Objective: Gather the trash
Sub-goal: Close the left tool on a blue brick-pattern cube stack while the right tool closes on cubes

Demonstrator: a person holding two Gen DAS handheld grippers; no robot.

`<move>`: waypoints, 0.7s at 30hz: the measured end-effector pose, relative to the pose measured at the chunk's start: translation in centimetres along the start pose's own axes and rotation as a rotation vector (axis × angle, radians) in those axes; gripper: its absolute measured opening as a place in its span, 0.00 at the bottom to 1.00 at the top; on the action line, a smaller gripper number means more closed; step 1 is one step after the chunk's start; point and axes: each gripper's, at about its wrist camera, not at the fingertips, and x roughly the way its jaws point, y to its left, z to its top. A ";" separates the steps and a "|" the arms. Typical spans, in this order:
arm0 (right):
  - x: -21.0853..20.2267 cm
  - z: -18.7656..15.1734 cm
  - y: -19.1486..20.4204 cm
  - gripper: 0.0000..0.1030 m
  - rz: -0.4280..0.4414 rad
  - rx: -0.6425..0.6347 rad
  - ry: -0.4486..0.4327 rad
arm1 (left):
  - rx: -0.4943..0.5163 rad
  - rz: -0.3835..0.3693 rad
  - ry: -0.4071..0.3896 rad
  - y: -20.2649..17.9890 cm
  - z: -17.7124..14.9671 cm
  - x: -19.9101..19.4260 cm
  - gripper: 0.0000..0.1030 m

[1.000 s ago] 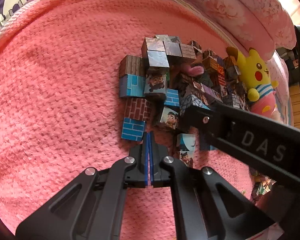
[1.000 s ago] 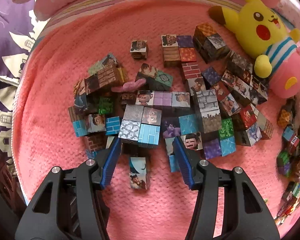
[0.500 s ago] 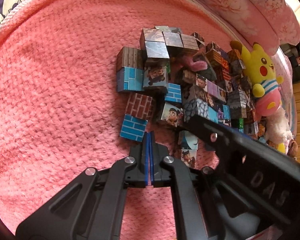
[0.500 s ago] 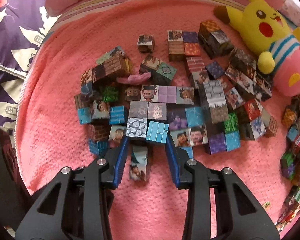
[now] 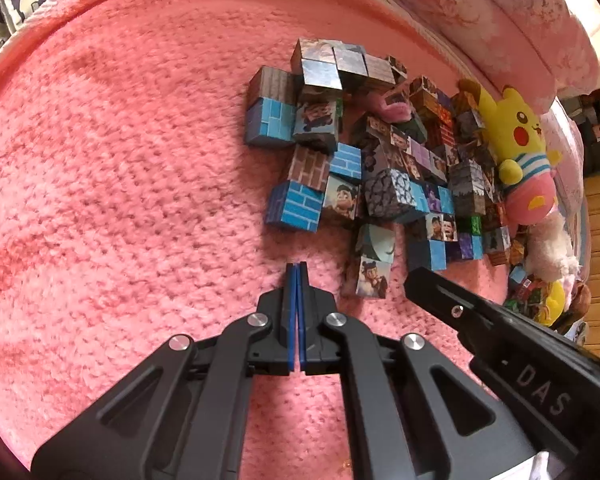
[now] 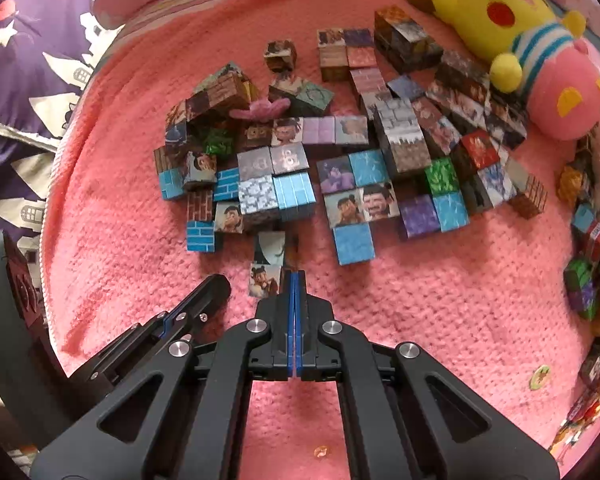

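Left tongs: pressing together, gripping nothing.
Right tongs: pinching flat, empty.
Picture cubes: lying just ahead on pink blanket.

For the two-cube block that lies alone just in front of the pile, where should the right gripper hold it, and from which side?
Hold the two-cube block across its long sides, near the seam between its two cubes. It lies flat on the pink blanket, long axis pointing away from the right gripper, both long sides free. Come from above, because the far end is close against the pile.
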 end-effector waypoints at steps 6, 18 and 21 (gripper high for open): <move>-0.5 0.1 -0.8 0.05 0.043 0.038 0.007 | 0.023 -0.021 -0.010 -0.2 0.4 -1.3 0.02; -1.2 1.9 -0.4 0.85 0.035 0.041 -0.047 | 0.063 -0.024 -0.022 -1.8 2.3 -1.6 0.47; -0.9 2.4 -0.1 0.85 -0.044 0.044 -0.046 | 0.061 0.001 -0.014 -1.4 2.6 -1.4 0.47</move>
